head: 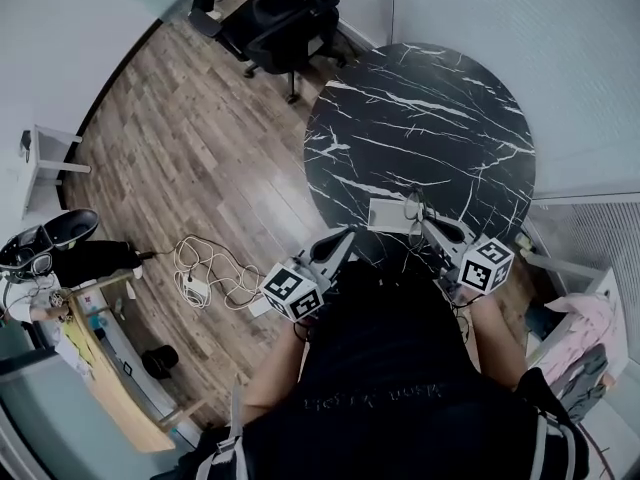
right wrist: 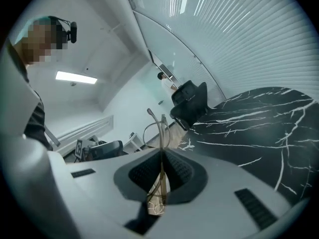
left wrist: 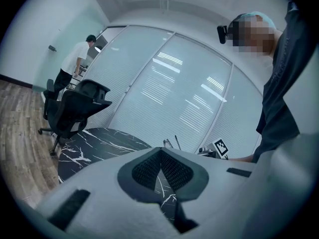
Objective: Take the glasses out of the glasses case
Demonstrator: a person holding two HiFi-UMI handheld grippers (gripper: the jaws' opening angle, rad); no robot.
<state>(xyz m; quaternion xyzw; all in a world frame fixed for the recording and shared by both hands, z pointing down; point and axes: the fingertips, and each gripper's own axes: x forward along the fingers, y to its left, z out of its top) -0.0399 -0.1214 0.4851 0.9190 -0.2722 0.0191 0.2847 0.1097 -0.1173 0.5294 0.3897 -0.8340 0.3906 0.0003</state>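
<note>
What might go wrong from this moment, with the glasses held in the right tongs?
1. The right tongs pinch only a thin part of the glasses; the frame may bend or slip.
2. They hang near the table edge, so a drop could reach the floor.

One round table (head: 420, 118). On it, one case (head: 388, 214). At the table's near edge, two grippers: the left gripper (head: 343, 238) and the right gripper (head: 424, 224), each with one marker cube. One pair of glasses (right wrist: 157, 199). Beyond the table, at least one chair (head: 290, 13) and one standing person (left wrist: 75, 59).
</note>
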